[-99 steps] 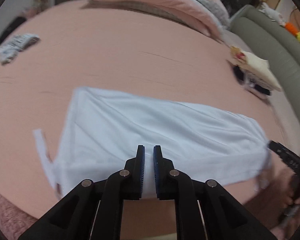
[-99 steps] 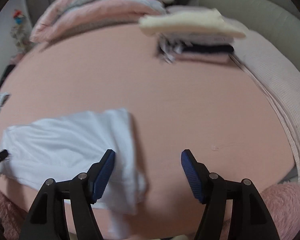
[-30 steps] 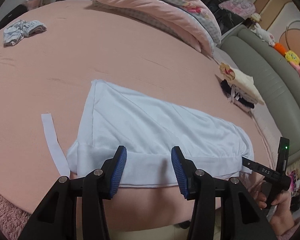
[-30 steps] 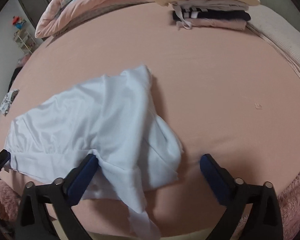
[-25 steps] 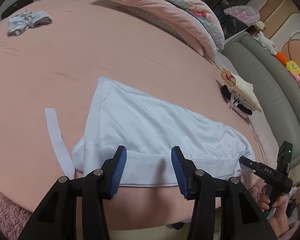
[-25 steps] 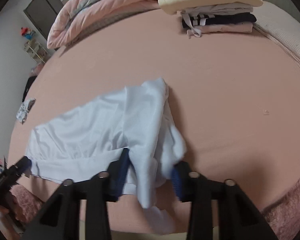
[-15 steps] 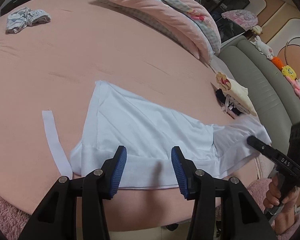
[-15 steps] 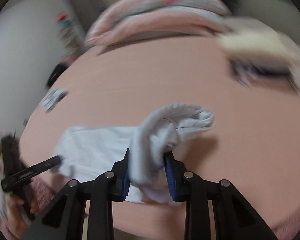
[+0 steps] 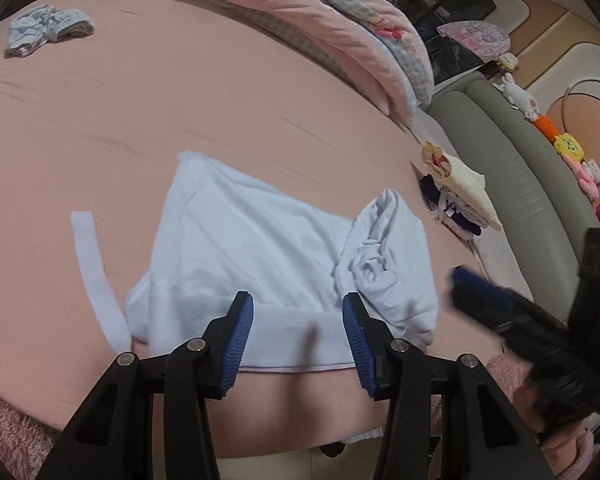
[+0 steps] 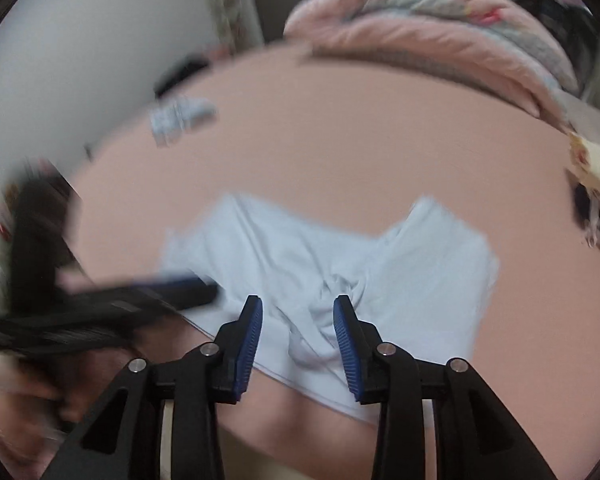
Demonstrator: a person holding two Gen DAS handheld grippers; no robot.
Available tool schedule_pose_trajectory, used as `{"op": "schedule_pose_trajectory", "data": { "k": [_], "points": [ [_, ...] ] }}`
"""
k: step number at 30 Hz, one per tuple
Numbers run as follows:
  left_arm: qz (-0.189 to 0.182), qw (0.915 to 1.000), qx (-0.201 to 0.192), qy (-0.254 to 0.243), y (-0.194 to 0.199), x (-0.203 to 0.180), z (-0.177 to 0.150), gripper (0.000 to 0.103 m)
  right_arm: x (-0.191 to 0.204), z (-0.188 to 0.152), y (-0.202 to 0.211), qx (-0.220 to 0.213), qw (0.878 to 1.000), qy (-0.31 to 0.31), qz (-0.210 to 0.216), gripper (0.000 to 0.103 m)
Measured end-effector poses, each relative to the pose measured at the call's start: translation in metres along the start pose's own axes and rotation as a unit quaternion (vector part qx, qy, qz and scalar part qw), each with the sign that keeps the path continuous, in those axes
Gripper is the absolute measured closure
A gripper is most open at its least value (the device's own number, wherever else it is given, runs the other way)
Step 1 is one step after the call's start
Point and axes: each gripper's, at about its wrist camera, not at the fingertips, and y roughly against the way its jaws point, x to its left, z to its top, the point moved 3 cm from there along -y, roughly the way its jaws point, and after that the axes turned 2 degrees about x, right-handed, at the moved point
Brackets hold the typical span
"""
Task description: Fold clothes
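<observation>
White cloth (image 9: 252, 248) now has 1 end folded over. My right gripper (image 10: 298, 332) is opening, cloth loose. My left gripper (image 9: 298, 332) waits apart over its near edge.

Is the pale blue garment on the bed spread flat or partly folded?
Partly folded: the pale blue garment's right end lies bunched over its flat middle.

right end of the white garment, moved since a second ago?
Yes. The white garment has its right end flipped leftward onto itself, away from the clothes stack.
</observation>
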Motion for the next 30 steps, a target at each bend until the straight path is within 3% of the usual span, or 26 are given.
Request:
{"op": "schedule_pose_trajectory", "data": {
  "k": [2, 3, 5, 7, 10, 16, 22, 25, 28, 30],
  "points": [
    [-0.022, 0.9997, 0.001, -0.004, -0.003, -0.010, 0.002, 0.060, -0.023, -0.002, 0.022, -0.051, 0.997, -0.051, -0.007, 0.046],
    [-0.034, 0.9994, 0.003, -0.004, -0.005, -0.015, 0.003, 0.060, -0.038, -0.006, 0.024, -0.060, 0.995, -0.074, -0.026, 0.044],
    [-0.038, 0.9992, 0.013, -0.009, -0.014, -0.024, 0.008, 0.060, -0.070, -0.018, 0.014, -0.041, 0.990, -0.111, -0.071, 0.044],
    [-0.027, 0.9991, 0.020, -0.024, -0.023, -0.033, 0.014, 0.060, -0.097, -0.033, -0.005, 0.004, 0.985, -0.139, -0.098, 0.044],
    [-0.008, 0.9982, 0.033, -0.050, -0.039, -0.043, 0.022, 0.060, -0.119, -0.055, -0.018, 0.022, 0.980, -0.180, -0.085, 0.044],
    [0.029, 0.9932, 0.081, -0.078, -0.079, -0.055, 0.024, 0.059, -0.136, -0.065, -0.024, 0.030, 0.980, -0.175, -0.086, 0.044],
    [0.044, 0.9928, 0.091, -0.064, -0.087, -0.067, 0.017, 0.054, -0.156, -0.070, -0.031, 0.048, 0.974, -0.193, -0.111, 0.044],
    [0.040, 0.9932, 0.086, -0.066, -0.086, -0.072, 0.015, 0.052, -0.166, -0.074, -0.034, 0.052, 0.968, -0.224, -0.100, 0.044],
    [0.073, 0.9911, 0.087, -0.070, -0.092, -0.068, 0.013, 0.049, -0.171, -0.075, -0.035, 0.054, 0.966, -0.234, -0.092, 0.044],
    [0.060, 0.9933, 0.079, -0.060, -0.089, -0.066, 0.014, 0.049, -0.170, -0.074, -0.036, 0.055, 0.967, -0.230, -0.092, 0.044]
  ]
}}
